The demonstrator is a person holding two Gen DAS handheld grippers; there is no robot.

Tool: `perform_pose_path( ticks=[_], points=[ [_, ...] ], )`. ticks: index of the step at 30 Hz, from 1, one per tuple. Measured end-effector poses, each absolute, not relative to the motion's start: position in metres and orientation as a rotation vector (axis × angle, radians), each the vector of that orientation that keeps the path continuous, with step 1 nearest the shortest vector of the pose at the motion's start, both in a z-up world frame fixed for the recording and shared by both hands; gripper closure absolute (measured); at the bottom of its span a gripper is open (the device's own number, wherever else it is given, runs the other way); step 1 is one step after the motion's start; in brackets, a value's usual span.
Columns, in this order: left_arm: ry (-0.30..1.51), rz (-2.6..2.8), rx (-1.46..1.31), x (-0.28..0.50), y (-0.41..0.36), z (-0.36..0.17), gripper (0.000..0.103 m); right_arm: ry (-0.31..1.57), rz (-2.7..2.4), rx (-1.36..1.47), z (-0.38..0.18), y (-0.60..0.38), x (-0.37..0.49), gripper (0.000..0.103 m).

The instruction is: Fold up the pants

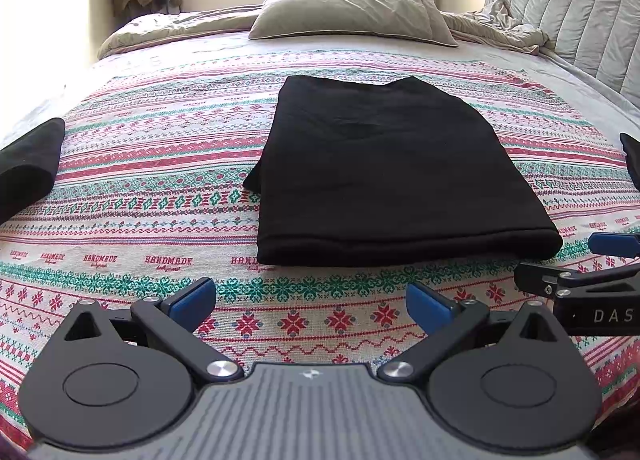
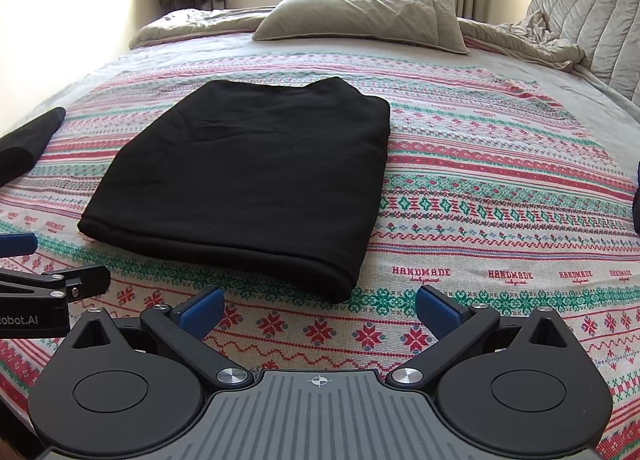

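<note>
Two grippers, my left gripper [image 1: 311,302] and right gripper [image 2: 319,308], each with fingers spread and holding nothing, hover side by side just short of the black pants [image 2: 248,180], which lie folded flat mid-bedspread [image 2: 500,188], so I judge the folding done

The pants [image 1: 384,168] are plain black. The bedspread [image 1: 160,188] under them is banded in red, green and pink cross-stitch motifs on pale ground, with red "HANDMADE" lettering. Beyond the pants, the pillow [image 1: 352,12] is plain beige-grey. Each hand-held gripper [image 1: 312,304] is black with blue pads [image 2: 202,310].
</note>
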State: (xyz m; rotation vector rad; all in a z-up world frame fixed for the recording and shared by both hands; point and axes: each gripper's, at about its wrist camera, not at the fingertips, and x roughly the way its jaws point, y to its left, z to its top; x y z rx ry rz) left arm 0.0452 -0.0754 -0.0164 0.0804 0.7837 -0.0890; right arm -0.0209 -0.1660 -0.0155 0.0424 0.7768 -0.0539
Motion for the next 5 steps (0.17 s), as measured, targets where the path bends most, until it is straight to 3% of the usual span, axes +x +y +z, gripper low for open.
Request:
perform_pose_path(
  ticks=[5],
  points=[
    [0.788,-0.109,0.077,0.0445,-0.0734,-0.0148,0.000,0.776,-0.054,0.042,-0.0151,-0.1659,-0.0210,0.000]
  ],
)
